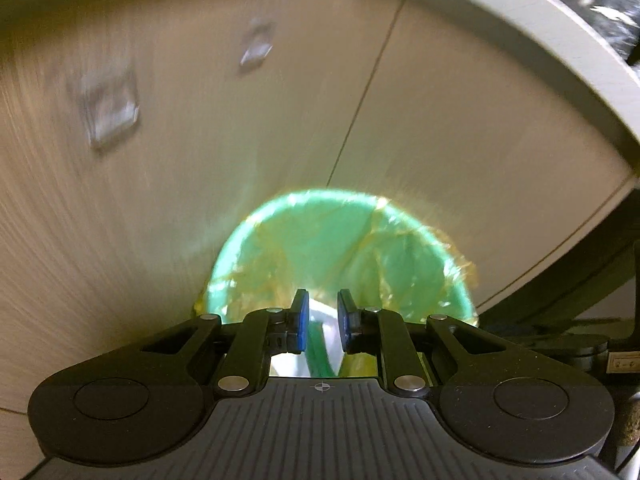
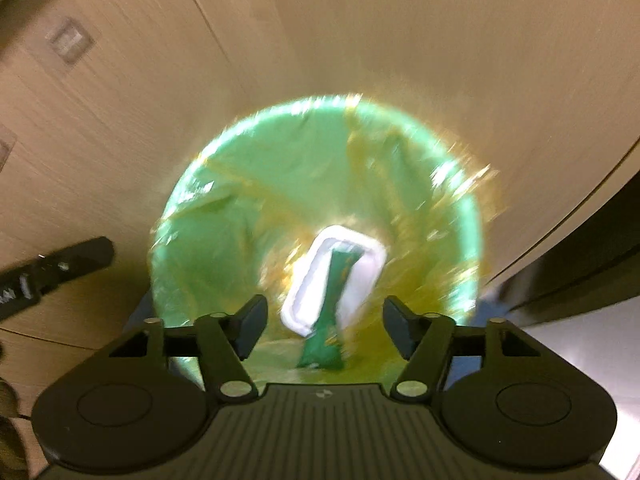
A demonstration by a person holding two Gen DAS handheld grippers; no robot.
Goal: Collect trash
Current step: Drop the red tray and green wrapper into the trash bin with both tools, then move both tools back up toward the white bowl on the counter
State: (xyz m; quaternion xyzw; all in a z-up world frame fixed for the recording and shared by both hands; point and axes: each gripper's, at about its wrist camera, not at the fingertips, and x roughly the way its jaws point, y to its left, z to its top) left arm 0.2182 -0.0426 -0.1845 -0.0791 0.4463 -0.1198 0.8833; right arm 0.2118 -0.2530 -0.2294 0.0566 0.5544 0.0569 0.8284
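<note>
bins: one green bin | white trays: one | green wrappers: one

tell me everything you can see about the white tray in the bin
The white shallow plastic tray is roughly rectangular with rounded corners and a raised rim. It lies tilted in the round green bin, which is lined with a clear yellowish bag. A dark green wrapper lies across it, reaching past its near edge. The picture is blurred, so finer detail cannot be told. The right tongs stand open above it, not touching it.
</note>
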